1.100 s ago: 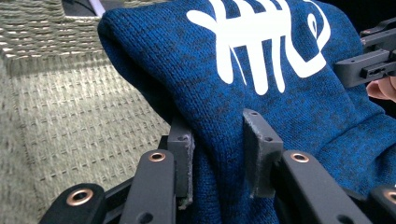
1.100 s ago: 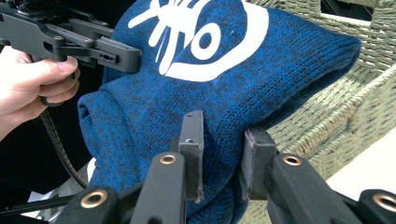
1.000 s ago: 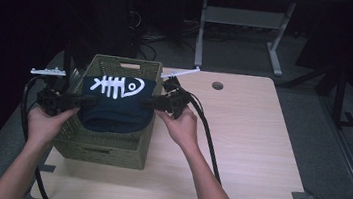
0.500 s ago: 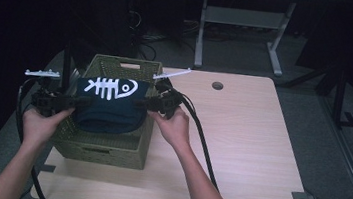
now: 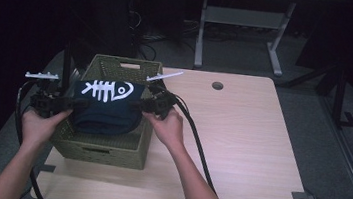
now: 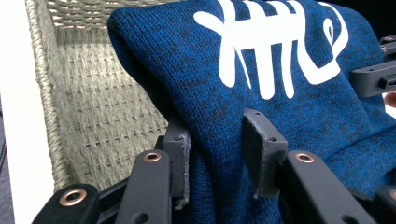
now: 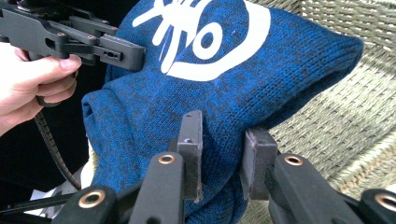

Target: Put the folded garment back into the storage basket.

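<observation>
High view — sweater (image 5: 105,109) lower now, inside basket (image 5: 108,147).

The left gripper (image 5: 71,102) and right gripper (image 5: 138,105) are matte black, built of flat linked bars. In each gripper view the bars carry copper-coloured rivets at their joints, with larger brass-ringed holes lower down. The fingers (image 6: 262,151) are square dark-grey blocks with small screw holes in their faces, and their pads are worn and frayed at the edges. A thin pale plate (image 5: 42,75) sits on top of the left gripper, and another (image 5: 165,75) on the right. A thick black cable (image 5: 199,142) trails from each gripper; one shows ribbed sheathing (image 7: 51,144). The forearms are bare, with no sleeves.
</observation>
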{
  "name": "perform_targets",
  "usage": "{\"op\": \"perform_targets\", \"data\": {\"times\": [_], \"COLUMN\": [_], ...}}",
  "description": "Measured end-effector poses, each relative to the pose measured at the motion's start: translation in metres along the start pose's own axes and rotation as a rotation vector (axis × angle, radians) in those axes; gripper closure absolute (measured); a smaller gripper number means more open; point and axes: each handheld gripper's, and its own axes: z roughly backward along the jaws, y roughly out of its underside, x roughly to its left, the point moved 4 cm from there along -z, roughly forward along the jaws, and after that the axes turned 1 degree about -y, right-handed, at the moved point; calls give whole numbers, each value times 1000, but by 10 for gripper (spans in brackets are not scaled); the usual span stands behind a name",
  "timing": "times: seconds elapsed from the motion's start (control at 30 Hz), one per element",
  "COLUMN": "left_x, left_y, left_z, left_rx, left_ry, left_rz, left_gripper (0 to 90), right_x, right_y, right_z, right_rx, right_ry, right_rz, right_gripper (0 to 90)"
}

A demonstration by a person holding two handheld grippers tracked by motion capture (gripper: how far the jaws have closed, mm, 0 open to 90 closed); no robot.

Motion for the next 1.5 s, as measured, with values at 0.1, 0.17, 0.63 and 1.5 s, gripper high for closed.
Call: {"op": "perform_targets", "data": {"times": [0.1,0.17,0.63,1.5], "left_x": [1,3,9,19], "left_y": [1,2,7,17], "left_z": [-1,-2,-13,-27], "left_rx": [9,14,54,142], "left_ry": [-14,-19,-57,-186], "left_rz": [-5,-2,-23,-75], "left_gripper": [638,637,620,511], "right_x": [0,-1,-7,-8], "right_y": [1,1,7,16], "right_z": [-3,-5,-17,-20], "right_rx": [7,11,56,119], "right_ry": [4,8,43,190], "right_rz": [0,-1,4,66], "right_gripper": [723,722,715,513]}}
